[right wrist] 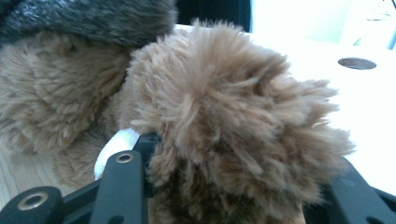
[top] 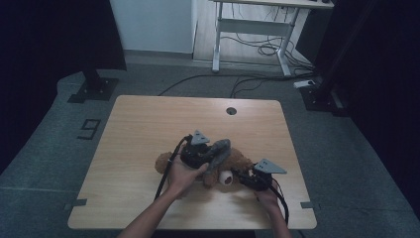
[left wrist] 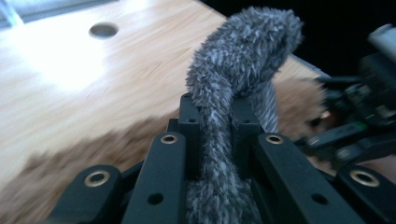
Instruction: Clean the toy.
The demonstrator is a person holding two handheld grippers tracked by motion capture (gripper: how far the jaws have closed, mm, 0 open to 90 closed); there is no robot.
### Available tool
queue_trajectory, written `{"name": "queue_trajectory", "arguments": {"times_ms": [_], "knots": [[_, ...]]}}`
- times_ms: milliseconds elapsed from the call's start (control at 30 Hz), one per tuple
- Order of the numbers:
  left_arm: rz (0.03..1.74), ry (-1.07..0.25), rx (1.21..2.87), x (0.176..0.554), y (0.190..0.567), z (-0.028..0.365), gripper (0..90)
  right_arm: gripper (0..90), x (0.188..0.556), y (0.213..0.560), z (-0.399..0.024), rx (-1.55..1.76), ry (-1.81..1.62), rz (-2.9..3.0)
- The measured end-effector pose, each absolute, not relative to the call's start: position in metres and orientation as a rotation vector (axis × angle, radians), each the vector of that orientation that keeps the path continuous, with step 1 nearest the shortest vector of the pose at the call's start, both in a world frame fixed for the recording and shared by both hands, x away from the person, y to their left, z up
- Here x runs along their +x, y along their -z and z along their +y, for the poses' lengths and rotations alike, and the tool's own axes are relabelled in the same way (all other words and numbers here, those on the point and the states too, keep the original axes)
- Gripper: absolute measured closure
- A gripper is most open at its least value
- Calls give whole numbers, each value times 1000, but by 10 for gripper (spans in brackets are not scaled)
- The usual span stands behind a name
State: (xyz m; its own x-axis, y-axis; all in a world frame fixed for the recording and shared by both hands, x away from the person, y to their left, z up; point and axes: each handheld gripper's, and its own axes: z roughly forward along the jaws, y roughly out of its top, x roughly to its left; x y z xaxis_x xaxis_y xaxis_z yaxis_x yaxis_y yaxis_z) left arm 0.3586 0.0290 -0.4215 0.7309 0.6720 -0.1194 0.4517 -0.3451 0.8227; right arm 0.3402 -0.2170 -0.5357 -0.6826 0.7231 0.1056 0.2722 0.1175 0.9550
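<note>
Brown plush: a shaggy brown stuffed animal toy [top: 237,163] lies on the near half of the light wooden table [top: 148,129], right of its middle, with a white patch [top: 226,176] on its near side.
Grey strip: a fuzzy grey fabric scarf [left wrist: 243,60] (darker than the plush) rises over the toy and droops at its far end.
Left gripper [left wrist: 214,116]: jaws pinched narrow on the grey strip, which runs up between them; in the high view the left gripper sits on the toy's left part.
Right gripper [right wrist: 233,154]: jaws partly apart and clamped on a tuft of brown fur, at the toy's near right side.
Hands: the left hand [top: 184,174] grips its tool just near of the toy.
Table detail: a round cable hole [top: 231,110] sits near the far edge.
</note>
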Motion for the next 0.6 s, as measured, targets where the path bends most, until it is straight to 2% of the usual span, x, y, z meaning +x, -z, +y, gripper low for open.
{"name": "queue_trajectory", "arguments": {"times_ms": [200,300,600], "knots": [[751,-226,2002,349,415,-24,782,497,341,536,-218,969,-1596,2011],[743,-279,2073,346,429,-39,782,496,341,536,-219,970,-1595,2014],[819,-347,2067,350,443,1,788,495,341,537,-219,974,-1591,2015]]}}
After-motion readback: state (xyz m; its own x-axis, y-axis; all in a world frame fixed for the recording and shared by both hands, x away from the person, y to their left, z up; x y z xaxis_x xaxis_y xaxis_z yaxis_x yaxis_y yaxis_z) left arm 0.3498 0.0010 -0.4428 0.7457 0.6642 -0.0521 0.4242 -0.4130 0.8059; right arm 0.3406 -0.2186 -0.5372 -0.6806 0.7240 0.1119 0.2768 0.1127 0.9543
